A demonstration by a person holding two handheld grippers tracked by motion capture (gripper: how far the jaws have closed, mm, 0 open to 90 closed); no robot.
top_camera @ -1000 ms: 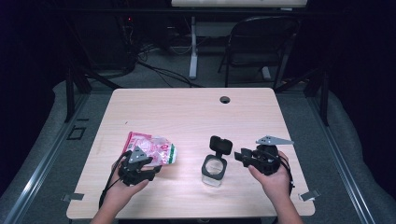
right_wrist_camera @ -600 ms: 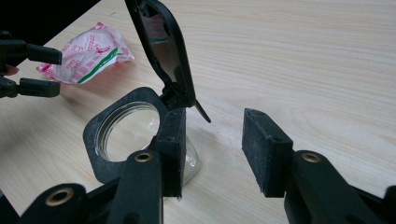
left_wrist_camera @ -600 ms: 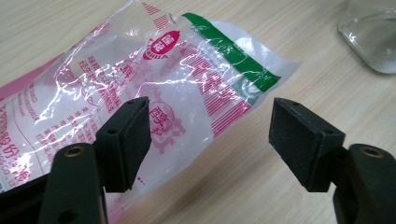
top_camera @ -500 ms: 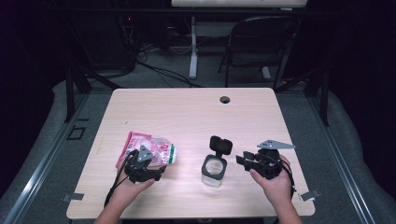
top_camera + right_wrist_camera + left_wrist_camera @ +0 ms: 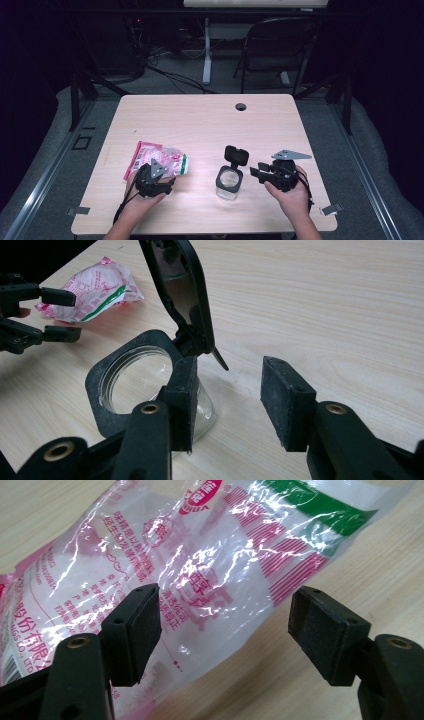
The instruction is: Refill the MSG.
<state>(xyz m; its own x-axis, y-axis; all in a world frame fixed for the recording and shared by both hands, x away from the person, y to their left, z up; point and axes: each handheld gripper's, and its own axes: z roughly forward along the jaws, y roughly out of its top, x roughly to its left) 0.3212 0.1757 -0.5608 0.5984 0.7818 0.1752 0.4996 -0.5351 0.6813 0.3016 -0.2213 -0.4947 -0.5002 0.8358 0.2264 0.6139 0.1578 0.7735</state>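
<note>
From the high view, a pale wood-grain tabletop [image 5: 200, 125] with a round cable hole [image 5: 241, 106] near its far edge stands on grey floor in a dark room; a folding chair [image 5: 280, 45] and loose cables lie behind it. A crinkled plastic packet [image 5: 159, 159] lies at the near left, with the left gripper [image 5: 159, 176] held at its near edge. Near the middle stands a clear jar [image 5: 229, 181] with a black hinged lid [image 5: 236, 155] flipped up. The right gripper [image 5: 256, 172] is held just right of the jar, its fingers pointing toward it.

In the left gripper view, the fingers [image 5: 135, 630] stand wide apart and grasp nothing; one lies over the packet [image 5: 200, 565], the other over bare wood. The packet is clear with pink and red print, a green band and Chinese characters; "CO., LTD" reads at the lower left corner.

In the right gripper view, the fingers [image 5: 287, 402] are open and empty, just beside the jar [image 5: 140, 385], whose lid [image 5: 180, 290] stands raised. The packet [image 5: 95, 290] lies farther off beside the left gripper [image 5: 65, 315], which is open.
</note>
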